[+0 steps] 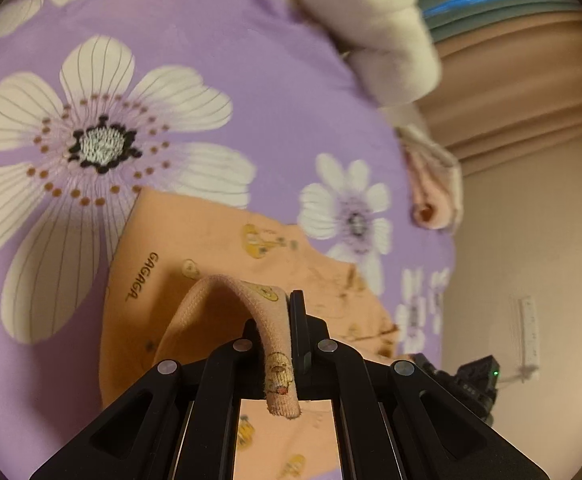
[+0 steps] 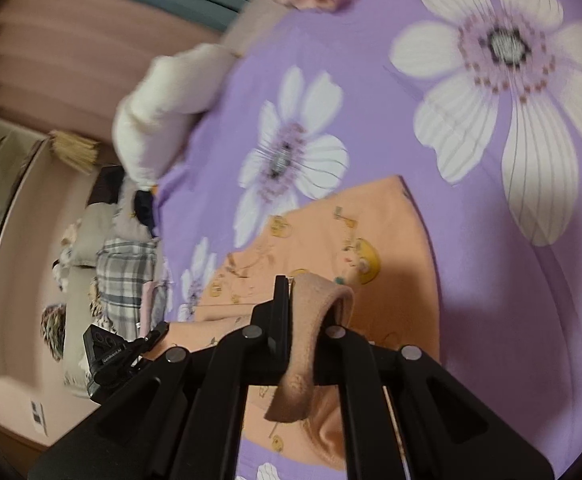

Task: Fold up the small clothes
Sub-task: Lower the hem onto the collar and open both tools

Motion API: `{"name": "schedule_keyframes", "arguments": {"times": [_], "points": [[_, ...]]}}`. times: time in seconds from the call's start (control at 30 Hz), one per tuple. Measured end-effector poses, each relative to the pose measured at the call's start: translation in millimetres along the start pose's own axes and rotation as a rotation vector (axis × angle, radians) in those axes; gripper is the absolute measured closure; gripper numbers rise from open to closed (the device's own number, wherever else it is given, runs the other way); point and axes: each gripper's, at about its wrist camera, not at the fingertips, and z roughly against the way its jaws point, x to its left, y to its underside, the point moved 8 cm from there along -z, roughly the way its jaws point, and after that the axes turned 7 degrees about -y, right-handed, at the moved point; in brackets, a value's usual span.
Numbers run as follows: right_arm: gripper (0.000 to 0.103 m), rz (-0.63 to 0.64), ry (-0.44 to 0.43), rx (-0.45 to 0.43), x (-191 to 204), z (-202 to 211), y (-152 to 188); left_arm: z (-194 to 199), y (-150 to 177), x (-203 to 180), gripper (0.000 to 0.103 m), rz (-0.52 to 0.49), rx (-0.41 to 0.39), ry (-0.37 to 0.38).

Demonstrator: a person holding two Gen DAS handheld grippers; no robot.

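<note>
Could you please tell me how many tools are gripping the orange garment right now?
2. The left tool pinches one ribbed edge of the garment; the right tool pinches another edge. The rest lies on the purple sheet.

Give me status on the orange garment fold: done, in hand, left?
Done: a pink roll and a white bundle lie at the edge of the purple floral sheet. In hand: left gripper and right gripper each pinch a ribbed edge of the orange garment. Left: the garment is mostly flat, no fold finished yet.
</note>
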Motion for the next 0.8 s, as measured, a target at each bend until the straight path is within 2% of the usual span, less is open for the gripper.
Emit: {"name": "schedule_keyframes", "arguments": {"times": [0.1, 0.2, 0.33, 0.37, 0.4, 0.43, 0.47, 0.5, 0.53, 0.6, 0.7, 0.73, 0.8], "points": [[0.096, -0.045, 0.023, 0.040, -11, -13, -6, -11, -5, 4, 0.103, 0.016, 0.020, -0.025], [0.096, -0.093, 0.014, 0.054, -14, -17, -15, -13, -17, 6, 0.103, 0.062, 0.020, -0.003], [0.094, -0.182, -0.027, 0.049, -19, -22, -33, -21, -36, 21, 0.103, 0.200, 0.008, 0.003], [0.091, -0.216, -0.037, 0.056, -23, -25, -36, -24, -39, 25, 0.103, 0.220, 0.010, -0.009], [0.080, -0.251, -0.042, 0.060, -28, -28, -38, -28, -43, 30, 0.103, 0.243, 0.012, -0.023], [0.063, -0.279, -0.042, 0.041, -33, -30, -43, -30, -46, 32, 0.103, 0.258, 0.015, -0.026], [0.056, -0.285, -0.039, 0.031, -34, -30, -45, -32, -47, 35, 0.103, 0.276, 0.023, -0.027], [0.052, -0.299, -0.041, 0.024, -38, -31, -48, -34, -49, 37, 0.103, 0.305, 0.029, -0.011], [0.052, -0.323, -0.053, 0.011, -40, -29, -51, -34, -52, 38, 0.103, 0.331, 0.024, 0.027], [0.051, -0.342, -0.087, -0.021, -40, -28, -58, -30, -60, 40, 0.103, 0.354, -0.001, 0.058], [0.051, -0.327, -0.132, -0.120, -37, -12, -74, -15, -74, 44, 0.079, 0.397, -0.078, 0.118], [0.050, -0.319, -0.154, -0.158, -36, -4, -80, -9, -77, 46, 0.068, 0.406, -0.107, 0.123], [0.050, -0.307, -0.158, -0.205, -36, 8, -87, 0, -80, 49, 0.065, 0.381, -0.130, 0.093]]}}
